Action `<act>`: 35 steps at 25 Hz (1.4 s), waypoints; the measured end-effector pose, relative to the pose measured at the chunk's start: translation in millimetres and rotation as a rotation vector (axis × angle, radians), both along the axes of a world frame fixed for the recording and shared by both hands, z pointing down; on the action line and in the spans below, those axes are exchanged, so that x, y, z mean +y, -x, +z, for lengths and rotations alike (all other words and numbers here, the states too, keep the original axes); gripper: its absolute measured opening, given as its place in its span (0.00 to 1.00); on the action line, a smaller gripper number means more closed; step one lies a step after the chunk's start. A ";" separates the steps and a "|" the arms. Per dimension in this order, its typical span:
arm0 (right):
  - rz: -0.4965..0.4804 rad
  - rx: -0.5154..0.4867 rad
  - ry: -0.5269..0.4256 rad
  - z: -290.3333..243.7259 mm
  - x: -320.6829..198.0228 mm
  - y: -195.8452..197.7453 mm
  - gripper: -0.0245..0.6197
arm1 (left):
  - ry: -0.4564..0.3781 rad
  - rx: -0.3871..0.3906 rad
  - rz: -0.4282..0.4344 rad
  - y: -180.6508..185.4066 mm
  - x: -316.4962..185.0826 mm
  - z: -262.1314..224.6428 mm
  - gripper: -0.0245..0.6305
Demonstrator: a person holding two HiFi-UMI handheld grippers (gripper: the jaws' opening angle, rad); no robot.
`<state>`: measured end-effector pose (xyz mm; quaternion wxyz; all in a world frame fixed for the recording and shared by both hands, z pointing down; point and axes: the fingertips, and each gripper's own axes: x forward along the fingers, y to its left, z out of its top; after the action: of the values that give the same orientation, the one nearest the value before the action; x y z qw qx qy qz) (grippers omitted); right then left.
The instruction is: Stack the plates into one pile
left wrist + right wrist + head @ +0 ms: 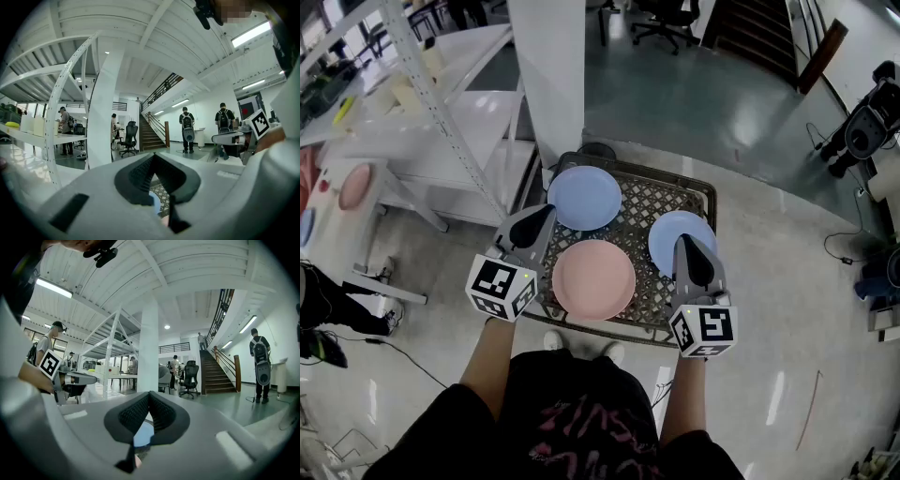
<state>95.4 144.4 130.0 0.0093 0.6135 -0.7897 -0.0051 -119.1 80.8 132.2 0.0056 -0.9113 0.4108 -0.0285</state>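
Clenched and empty, the left hand-held gripper (pixel 547 212) is held level in the head view on a forearm stretched forward, its tip at the near-left rim of a blue plate (pixel 586 195). The right hand-held gripper (pixel 683 242), likewise level, is carried over a second blue plate (pixel 664 246). A pink plate (pixel 593 279) is seen between the two, nearest the person. All three plates lie unstacked on the lattice tabletop (pixel 661 199).

In the left gripper view, the jaws are seen pressed together with nothing between them; a sliver of blue plate (pixel 154 202) is visible below.

In the right gripper view, the jaws are likewise closed on nothing, and the second blue plate (pixel 143 434) is seen beneath them.
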 end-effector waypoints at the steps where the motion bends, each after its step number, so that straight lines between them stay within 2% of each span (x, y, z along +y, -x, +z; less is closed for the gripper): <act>1: 0.002 -0.006 -0.002 0.2 0.0 0.2 0.05 | 0.000 -0.001 0.000 0.9 0.5 0.7 0.04; 13: 0.023 -0.005 0.014 7.0 0.1 6.7 0.05 | 0.019 0.009 -0.008 16.6 -0.1 8.0 0.04; 17: 0.038 -0.044 0.004 6.6 -1.5 3.1 0.05 | 0.020 0.000 -0.009 17.2 -3.1 11.3 0.04; 24: 0.047 -0.040 0.016 10.8 -10.2 -4.9 0.05 | 0.022 -0.023 -0.013 16.6 -11.6 16.0 0.04; 35: 0.019 -0.078 0.086 43.9 -24.8 -5.9 0.05 | 0.092 -0.065 -0.033 13.7 -18.2 48.2 0.04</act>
<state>101.3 119.6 173.9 0.0048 0.6197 -0.7831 0.0527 -132.7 62.6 180.4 -0.0233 -0.9023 0.4235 -0.0769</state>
